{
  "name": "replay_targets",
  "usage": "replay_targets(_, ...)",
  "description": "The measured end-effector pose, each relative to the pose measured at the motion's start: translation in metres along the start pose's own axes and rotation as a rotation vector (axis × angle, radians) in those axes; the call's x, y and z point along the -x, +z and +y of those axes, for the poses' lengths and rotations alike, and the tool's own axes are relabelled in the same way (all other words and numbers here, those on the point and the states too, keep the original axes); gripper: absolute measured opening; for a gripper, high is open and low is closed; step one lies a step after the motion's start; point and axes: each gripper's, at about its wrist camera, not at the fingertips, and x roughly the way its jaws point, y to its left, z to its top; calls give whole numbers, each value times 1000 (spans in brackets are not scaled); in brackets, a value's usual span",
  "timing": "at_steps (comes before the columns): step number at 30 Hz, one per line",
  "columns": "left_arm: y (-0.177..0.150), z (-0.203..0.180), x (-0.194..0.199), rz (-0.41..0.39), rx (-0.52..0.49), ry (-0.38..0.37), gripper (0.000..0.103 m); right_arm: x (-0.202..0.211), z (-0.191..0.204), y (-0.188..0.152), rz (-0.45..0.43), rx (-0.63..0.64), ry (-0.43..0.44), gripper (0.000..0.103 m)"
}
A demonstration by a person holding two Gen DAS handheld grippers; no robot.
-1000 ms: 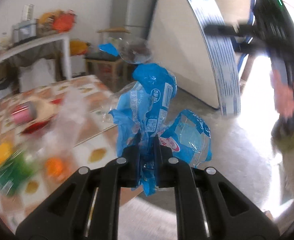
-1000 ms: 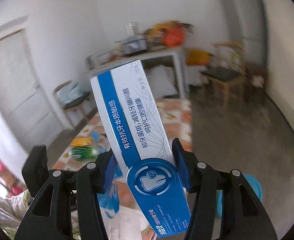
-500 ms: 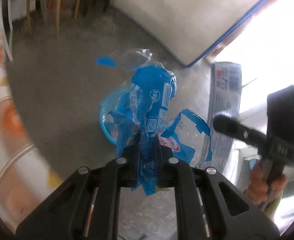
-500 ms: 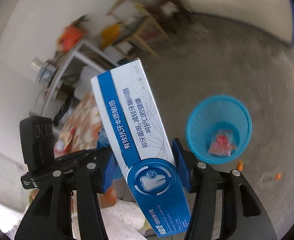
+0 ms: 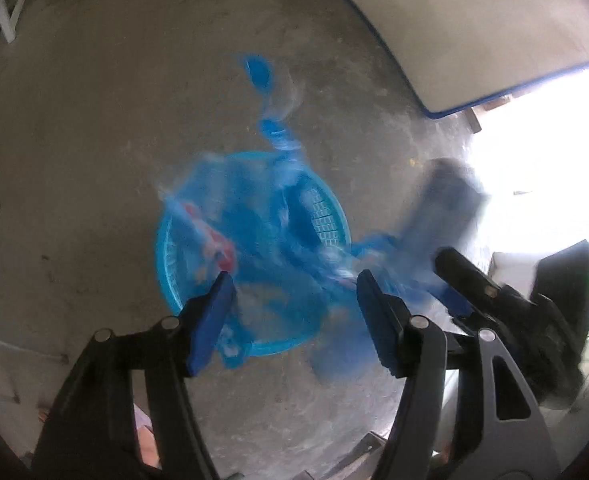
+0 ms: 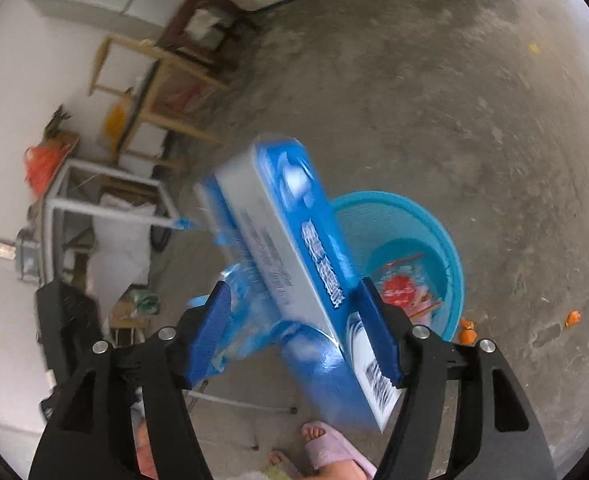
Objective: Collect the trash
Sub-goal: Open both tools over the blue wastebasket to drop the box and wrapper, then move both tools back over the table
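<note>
Left gripper [image 5: 294, 294] spread wide, nothing pinched; blurred blue plastic wrapper [image 5: 282, 200] loose ahead of the tips, over the blue mesh wastebasket [image 5: 326, 220] on bare concrete floor [image 5: 74, 140]. Right gripper [image 6: 292, 312] likewise spread; blue-and-white toothpaste box [image 6: 294, 264] tilted between the pads, contact unclear, basket rim [image 6: 452, 256] just beyond. Open floor all around the basket.
</note>
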Motion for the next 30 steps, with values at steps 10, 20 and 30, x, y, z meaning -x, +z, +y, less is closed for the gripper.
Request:
replay_targets(10,-7,9,11,4,-1,-104,61,-4,-37,0,-31,-60,-33,64)
replay_targets(20,-45,-25,122,-165,-160,-182,67,34,-32,-24,-98,10,-42,64)
replay_targets(30,-192,-28,250,-417,-415,-3,82,88,13,-89,-125,240,-24,68)
